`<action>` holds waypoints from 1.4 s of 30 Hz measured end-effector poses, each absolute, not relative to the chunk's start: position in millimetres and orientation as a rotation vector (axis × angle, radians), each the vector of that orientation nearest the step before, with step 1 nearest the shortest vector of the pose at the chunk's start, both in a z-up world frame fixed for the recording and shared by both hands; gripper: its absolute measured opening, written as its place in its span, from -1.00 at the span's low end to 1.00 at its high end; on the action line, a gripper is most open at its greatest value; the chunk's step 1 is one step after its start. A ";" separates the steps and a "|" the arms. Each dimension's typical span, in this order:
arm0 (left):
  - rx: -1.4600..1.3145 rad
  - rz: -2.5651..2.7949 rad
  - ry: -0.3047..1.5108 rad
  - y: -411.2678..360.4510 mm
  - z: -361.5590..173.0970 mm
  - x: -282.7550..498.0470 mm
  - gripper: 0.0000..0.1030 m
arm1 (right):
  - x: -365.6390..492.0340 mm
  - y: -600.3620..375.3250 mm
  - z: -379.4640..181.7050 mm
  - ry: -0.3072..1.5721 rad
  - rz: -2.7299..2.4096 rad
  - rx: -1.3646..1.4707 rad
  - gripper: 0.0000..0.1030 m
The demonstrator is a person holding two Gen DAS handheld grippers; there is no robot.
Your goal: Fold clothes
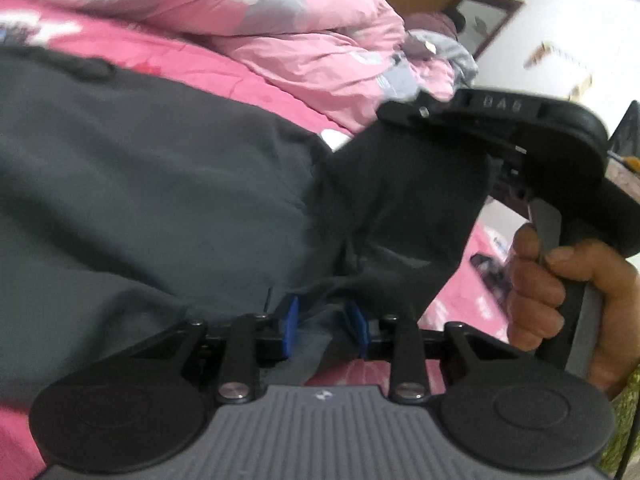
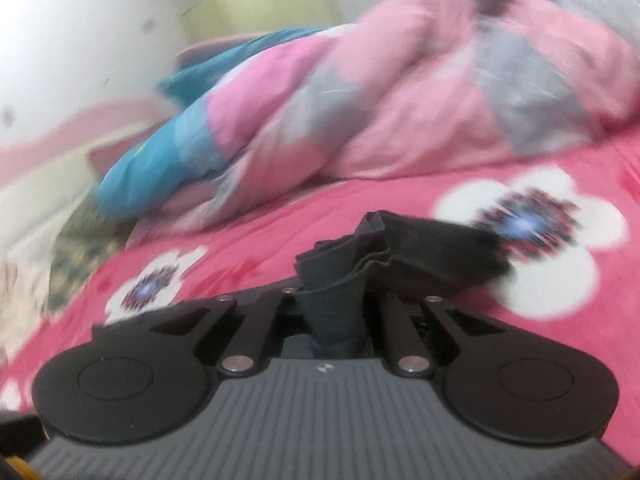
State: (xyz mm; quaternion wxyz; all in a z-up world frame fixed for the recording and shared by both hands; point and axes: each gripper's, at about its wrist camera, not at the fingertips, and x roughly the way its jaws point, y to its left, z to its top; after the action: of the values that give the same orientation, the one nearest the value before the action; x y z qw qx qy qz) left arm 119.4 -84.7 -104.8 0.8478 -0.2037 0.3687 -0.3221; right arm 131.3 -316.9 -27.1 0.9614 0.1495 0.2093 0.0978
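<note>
A dark grey garment [image 1: 140, 200] lies spread over the pink bed sheet [image 1: 224, 76]. My left gripper [image 1: 323, 326] has its blue pads [image 1: 291, 326] closed on the garment's near edge. In the left wrist view my right gripper [image 1: 400, 114] reaches in from the right, held by a hand [image 1: 560, 292], and lifts a corner of the garment. In the right wrist view my right gripper [image 2: 334, 316] is shut on a bunched fold of the dark grey garment [image 2: 400, 248] above the flowered sheet [image 2: 280, 232].
A crumpled pink, grey and blue quilt [image 2: 380, 92] is heaped at the back of the bed and shows in the left wrist view too [image 1: 260, 16]. A white wall [image 2: 80, 20] and a wooden framed mirror [image 1: 486, 16] stand behind. A dark object [image 1: 488, 268] lies on the sheet near the hand.
</note>
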 end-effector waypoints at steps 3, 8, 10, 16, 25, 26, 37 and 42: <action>-0.527 -0.697 0.782 -72.0 -111.6 123.1 -0.51 | 140.3 -282.2 -12.7 0.445 0.280 0.195 -0.90; -0.638 -0.719 0.770 -53.3 -116.0 120.6 -0.47 | 149.9 -219.9 3.7 0.490 0.416 0.023 -0.90; -0.670 -0.726 0.766 -44.9 -116.1 118.3 -0.46 | 151.9 -195.7 7.0 0.508 0.466 -0.039 -0.90; -0.667 -0.676 0.759 2.2 -106.9 101.1 -0.37 | 147.4 -128.4 6.3 0.566 0.623 -0.233 -0.90; -0.616 -0.540 0.689 79.7 -89.7 66.0 -0.35 | 146.1 -52.2 -5.6 0.618 0.788 -0.406 -0.90; -0.601 -0.531 0.681 82.6 -89.0 62.9 -0.34 | 146.5 -45.3 -6.9 0.622 0.802 -0.415 -0.90; -0.498 -0.465 0.635 103.1 -88.3 47.2 -0.21 | 149.9 10.8 -24.8 0.750 0.818 -0.562 -0.78; -0.494 -0.445 0.607 101.0 -83.4 46.6 -0.01 | 157.4 10.3 2.0 0.838 0.833 -0.472 -0.05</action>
State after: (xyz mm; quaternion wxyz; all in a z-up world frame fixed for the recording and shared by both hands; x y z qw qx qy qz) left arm 46.6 101.0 -83.4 0.9003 -0.2388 0.2934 -0.2153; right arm 157.4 10.3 2.0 0.8045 -0.2206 0.3911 0.3889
